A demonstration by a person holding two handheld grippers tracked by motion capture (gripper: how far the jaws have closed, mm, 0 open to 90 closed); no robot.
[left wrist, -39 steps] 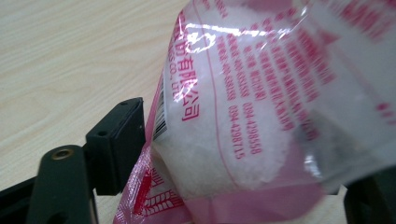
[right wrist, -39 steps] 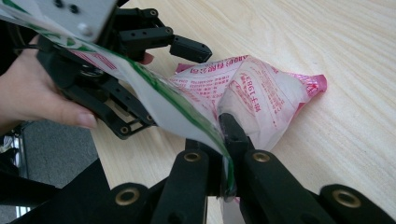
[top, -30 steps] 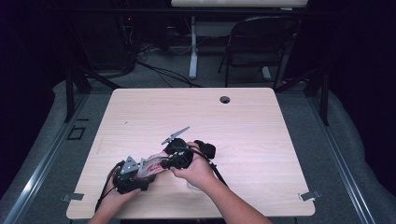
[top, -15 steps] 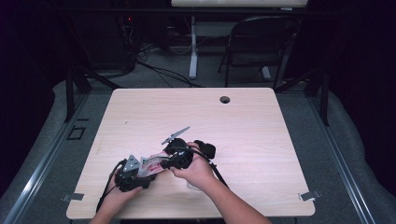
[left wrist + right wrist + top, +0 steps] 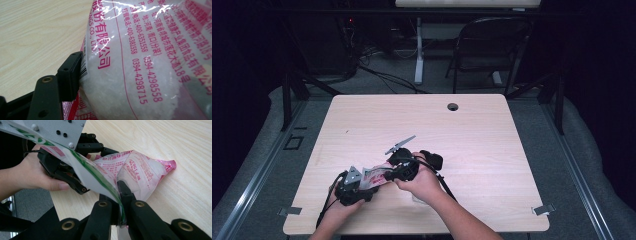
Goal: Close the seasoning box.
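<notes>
Clear plastic printed in pink: a sealed bag of white granules (image 5: 373,176) lies at the near edge of the wooden table (image 5: 512,150), left of centre, held between both hand-held grippers. The left gripper (image 5: 354,187), nearest that edge, has the bag's filled body between its jaws; in the left gripper view one black jaw lies against the bag at its barcode. Those jaws have just been closing with the bag between them, but whether they now clamp it cannot be told. The right gripper (image 5: 119,203), just beyond, is fully closed on the bag's flat printed edge, pinching the film taut. Judgement: one tool steadies the contents while the other grips the seal, an arrangement suited to pulling the bag open. Farther off, the table's far edge carries a cable hole (image 5: 453,106).
</notes>
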